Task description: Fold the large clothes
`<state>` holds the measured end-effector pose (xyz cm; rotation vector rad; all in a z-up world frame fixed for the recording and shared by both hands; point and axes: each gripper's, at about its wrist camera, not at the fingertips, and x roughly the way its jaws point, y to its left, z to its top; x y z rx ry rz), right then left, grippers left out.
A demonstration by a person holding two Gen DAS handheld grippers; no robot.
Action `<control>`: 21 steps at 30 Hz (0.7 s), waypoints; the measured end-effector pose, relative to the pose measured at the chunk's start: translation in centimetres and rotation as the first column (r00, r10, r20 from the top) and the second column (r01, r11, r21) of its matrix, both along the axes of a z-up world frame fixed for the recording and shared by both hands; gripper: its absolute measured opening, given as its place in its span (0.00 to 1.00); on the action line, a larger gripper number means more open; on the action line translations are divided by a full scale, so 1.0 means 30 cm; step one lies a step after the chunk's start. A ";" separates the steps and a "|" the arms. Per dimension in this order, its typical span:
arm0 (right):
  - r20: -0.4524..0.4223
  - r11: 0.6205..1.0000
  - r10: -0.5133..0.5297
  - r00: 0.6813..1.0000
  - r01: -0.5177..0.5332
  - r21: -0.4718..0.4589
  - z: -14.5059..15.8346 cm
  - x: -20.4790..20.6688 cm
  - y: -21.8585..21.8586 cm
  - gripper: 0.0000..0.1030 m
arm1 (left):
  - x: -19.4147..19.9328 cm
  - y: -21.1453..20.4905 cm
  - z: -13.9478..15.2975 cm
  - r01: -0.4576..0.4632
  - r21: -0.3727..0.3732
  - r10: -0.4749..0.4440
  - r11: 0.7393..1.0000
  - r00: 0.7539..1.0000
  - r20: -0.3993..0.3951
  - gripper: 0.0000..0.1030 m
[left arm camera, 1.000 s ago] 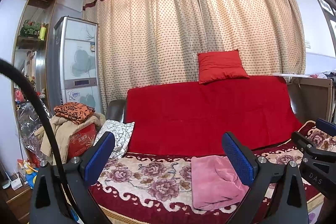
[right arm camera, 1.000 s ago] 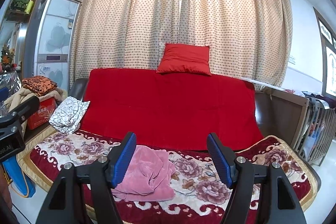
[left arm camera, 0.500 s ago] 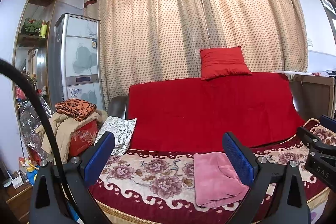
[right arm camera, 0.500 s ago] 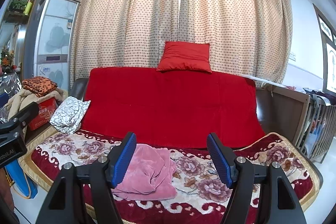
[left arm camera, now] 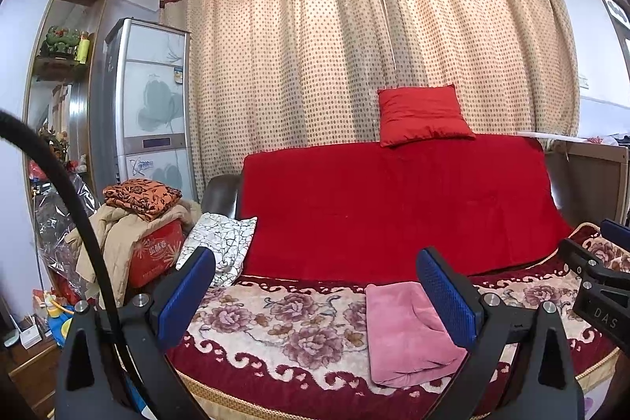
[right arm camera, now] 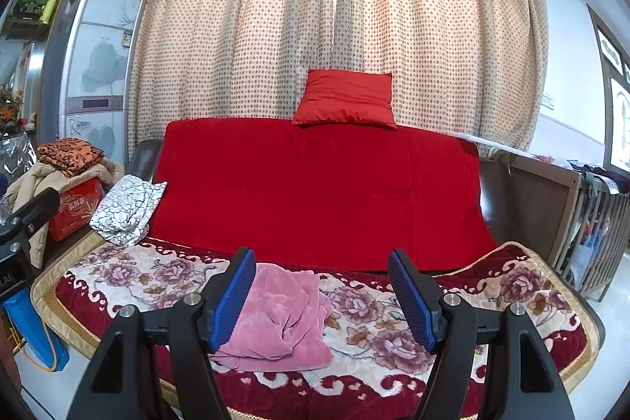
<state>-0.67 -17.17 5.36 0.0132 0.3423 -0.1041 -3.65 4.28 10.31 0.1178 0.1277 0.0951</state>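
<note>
Two grippers: the left gripper [left arm camera: 315, 290] at 6 o'clock in its own view, the right gripper [right arm camera: 321, 292] likewise. One pink garment [right arm camera: 283, 321] lies at 6 o'clock on one floral blanket [right arm camera: 393, 337]. One red cushion [right arm camera: 346, 101] sits at 12 o'clock. One black-and-white cloth [right arm camera: 128, 209] lies at 9 o'clock. One red box [left arm camera: 155, 252], one orange patterned bundle [left arm camera: 141, 197], one refrigerator [left arm camera: 151, 105].
</note>
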 end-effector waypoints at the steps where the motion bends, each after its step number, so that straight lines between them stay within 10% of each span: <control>1: 0.000 1.000 -0.002 1.000 0.002 -0.001 0.000 0.001 0.002 0.71 | 0.001 -0.001 0.000 0.002 -0.001 -0.002 1.000 1.000 -0.001 0.99; 21: -0.040 1.000 -0.001 0.999 0.002 0.015 -0.043 0.035 -0.005 0.71 | 0.062 -0.002 -0.011 0.015 -0.018 -0.016 1.000 0.999 -0.040 0.99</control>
